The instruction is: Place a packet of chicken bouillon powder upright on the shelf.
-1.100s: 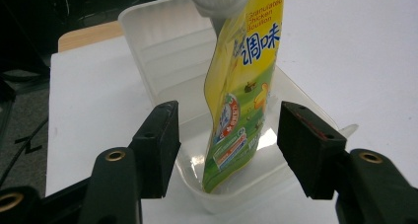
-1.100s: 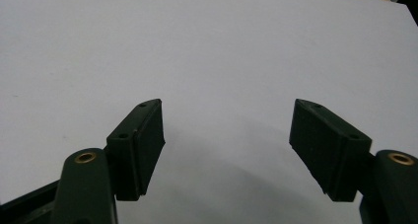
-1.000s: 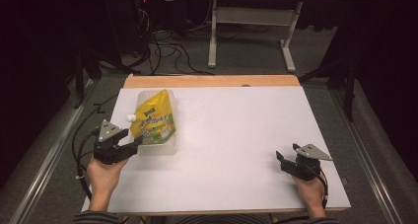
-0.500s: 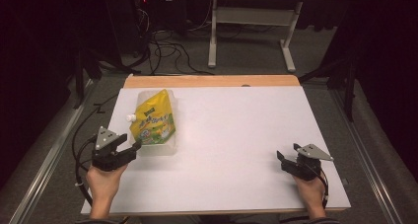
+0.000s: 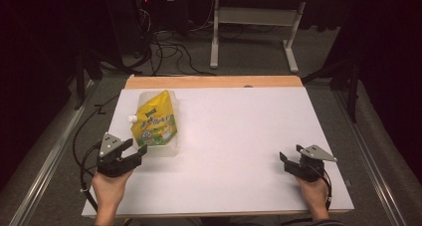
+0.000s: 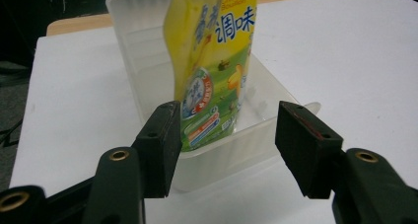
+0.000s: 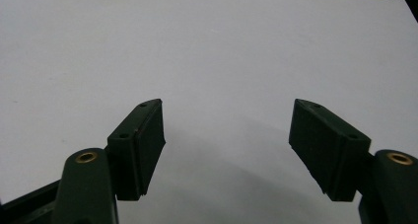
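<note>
standing upright in clear tub (image 6: 148, 86), yellow pouch (image 6: 212, 61), spout left, left gripper (image 6: 224, 150) fingers open, empty

Overall light: the white table (image 5: 239, 136) is lit brightly from above; the floor beyond it is left dim.
Shadows: soft shadows are cast just beneath the right gripper (image 7: 226, 150).
Glare: a mild sheen is seen on the yellow pouch (image 6: 217, 61) ahead of the left gripper (image 6: 224, 145).
Focus: the nearest jaw parts are softly blurred.
</note>
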`<state>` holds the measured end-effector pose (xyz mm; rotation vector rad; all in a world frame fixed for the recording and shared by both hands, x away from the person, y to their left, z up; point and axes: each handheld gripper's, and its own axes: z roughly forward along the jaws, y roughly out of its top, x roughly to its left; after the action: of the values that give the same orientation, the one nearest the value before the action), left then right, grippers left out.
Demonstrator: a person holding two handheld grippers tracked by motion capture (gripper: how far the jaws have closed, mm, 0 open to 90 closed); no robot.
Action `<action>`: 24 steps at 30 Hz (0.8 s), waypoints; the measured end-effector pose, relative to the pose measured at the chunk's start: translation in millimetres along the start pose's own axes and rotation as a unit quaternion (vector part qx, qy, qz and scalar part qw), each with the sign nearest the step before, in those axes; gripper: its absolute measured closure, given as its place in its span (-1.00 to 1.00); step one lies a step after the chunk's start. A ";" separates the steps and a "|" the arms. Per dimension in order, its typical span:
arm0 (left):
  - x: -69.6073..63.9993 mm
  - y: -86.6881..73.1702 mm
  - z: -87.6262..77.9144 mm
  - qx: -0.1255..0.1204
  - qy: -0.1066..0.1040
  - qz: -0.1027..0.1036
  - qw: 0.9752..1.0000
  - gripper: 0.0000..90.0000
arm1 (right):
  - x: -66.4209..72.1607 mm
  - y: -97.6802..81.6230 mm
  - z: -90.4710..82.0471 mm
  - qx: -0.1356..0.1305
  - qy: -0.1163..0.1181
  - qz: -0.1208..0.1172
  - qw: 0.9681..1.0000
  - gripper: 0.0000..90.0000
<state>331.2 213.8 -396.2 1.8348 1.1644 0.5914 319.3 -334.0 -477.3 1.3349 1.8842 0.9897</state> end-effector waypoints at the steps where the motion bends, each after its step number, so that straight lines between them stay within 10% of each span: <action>1: -0.9 -0.1 0.2 -0.001 -0.002 0.001 1.000 -0.02 | 0.1 -0.1 -0.3 0.000 -0.002 0.001 1.000 -0.33; 24: -43.3 -4.8 17.8 -0.014 -0.058 0.024 0.998 -0.05 | 1.2 -0.2 -0.7 -0.003 0.003 -0.005 1.000 -0.33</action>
<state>322.6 168.9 -407.2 1.8518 1.0320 0.5182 318.2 -333.1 -477.2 1.3190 1.8887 0.9941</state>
